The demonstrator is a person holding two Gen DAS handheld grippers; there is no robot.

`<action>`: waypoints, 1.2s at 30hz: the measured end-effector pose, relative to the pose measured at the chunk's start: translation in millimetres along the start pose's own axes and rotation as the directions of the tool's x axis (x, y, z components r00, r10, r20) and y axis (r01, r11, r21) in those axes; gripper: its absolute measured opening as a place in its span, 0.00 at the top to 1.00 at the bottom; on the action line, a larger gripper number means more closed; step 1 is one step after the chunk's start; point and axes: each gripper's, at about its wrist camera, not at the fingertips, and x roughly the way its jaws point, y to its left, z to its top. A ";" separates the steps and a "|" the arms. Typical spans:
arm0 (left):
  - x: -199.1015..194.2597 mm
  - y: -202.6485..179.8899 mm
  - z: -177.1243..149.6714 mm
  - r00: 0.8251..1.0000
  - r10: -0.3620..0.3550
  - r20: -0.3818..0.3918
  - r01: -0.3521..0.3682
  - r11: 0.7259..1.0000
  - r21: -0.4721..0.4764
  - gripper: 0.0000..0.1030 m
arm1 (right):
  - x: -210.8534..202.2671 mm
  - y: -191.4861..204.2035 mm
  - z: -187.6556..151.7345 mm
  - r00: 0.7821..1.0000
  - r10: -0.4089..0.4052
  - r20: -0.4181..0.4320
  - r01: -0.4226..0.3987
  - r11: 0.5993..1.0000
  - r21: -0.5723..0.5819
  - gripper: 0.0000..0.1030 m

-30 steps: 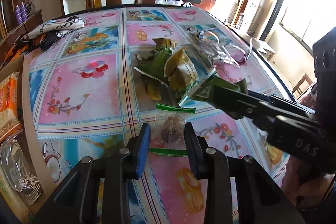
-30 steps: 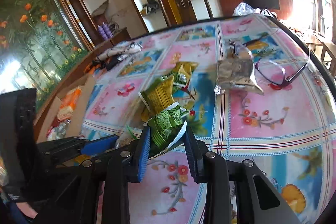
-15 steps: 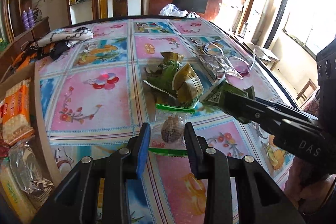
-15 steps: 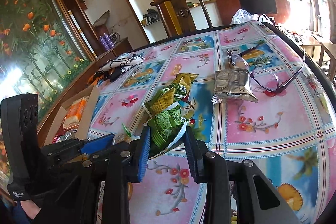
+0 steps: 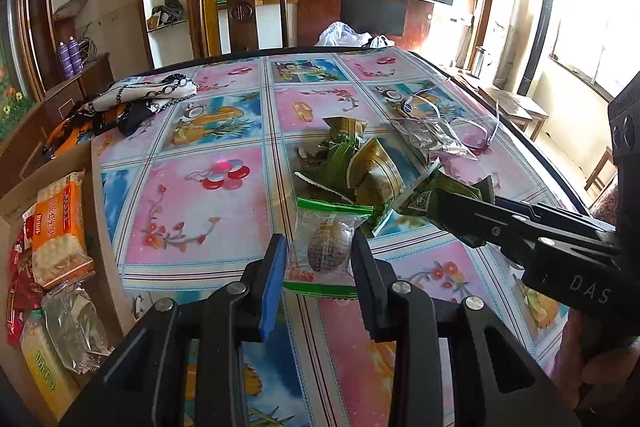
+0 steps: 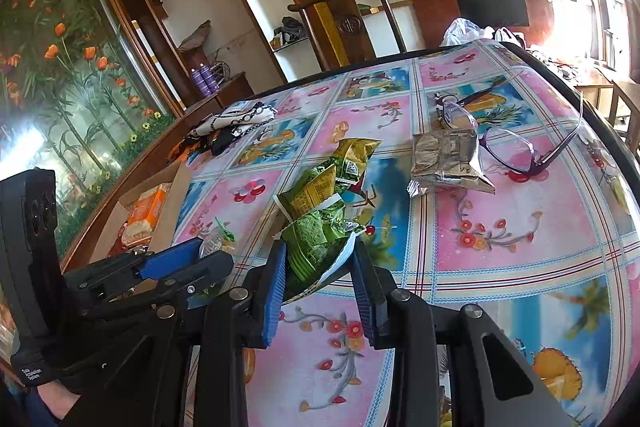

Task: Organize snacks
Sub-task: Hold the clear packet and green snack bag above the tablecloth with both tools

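My left gripper (image 5: 318, 257) is shut on a clear packet with green edges (image 5: 326, 227) that holds a round brown snack, and it hangs just above the table. My right gripper (image 6: 318, 259) is shut on a crumpled green snack packet (image 6: 314, 239). In the left wrist view the right gripper (image 5: 438, 205) reaches in from the right with that green packet (image 5: 424, 193). A small pile of green and yellow packets (image 5: 362, 167) (image 6: 332, 179) lies mid-table, just beyond both grippers. The left gripper (image 6: 192, 261) shows at the lower left of the right wrist view.
An open cardboard box (image 5: 90, 211) (image 6: 168, 203) with cracker and snack packs sits off the table's left edge. A silver foil packet (image 6: 448, 159), purple glasses (image 6: 520, 151) and a patterned scarf (image 5: 140, 99) lie on the flowered tablecloth (image 5: 192, 211). A wooden chair (image 5: 240, 15) stands behind.
The left gripper has tilted upward with the clear packet still between its fingers, so more of the room and the box shows. The right gripper keeps its green packet and has hardly moved.
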 end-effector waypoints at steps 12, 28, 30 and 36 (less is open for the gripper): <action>-1.9 -0.7 0.5 1.000 -0.003 0.004 0.003 1.000 -0.004 0.69 | -0.5 1.1 0.2 1.000 0.002 0.007 -0.002 1.000 0.001 0.67; -22.0 19.3 8.3 0.998 -0.015 0.054 0.018 0.999 -0.047 0.69 | 1.0 1.1 -1.1 1.000 0.002 0.010 -0.002 1.000 0.007 0.67; -26.8 25.3 9.9 0.998 -0.015 0.066 0.019 0.998 -0.056 0.69 | 2.2 2.7 -1.9 1.000 0.000 0.005 0.000 1.000 0.004 0.67; -39.4 46.1 13.9 0.995 0.003 0.101 0.006 0.996 -0.091 0.69 | 3.8 7.6 -4.0 1.000 0.016 0.008 -0.016 1.000 0.020 0.67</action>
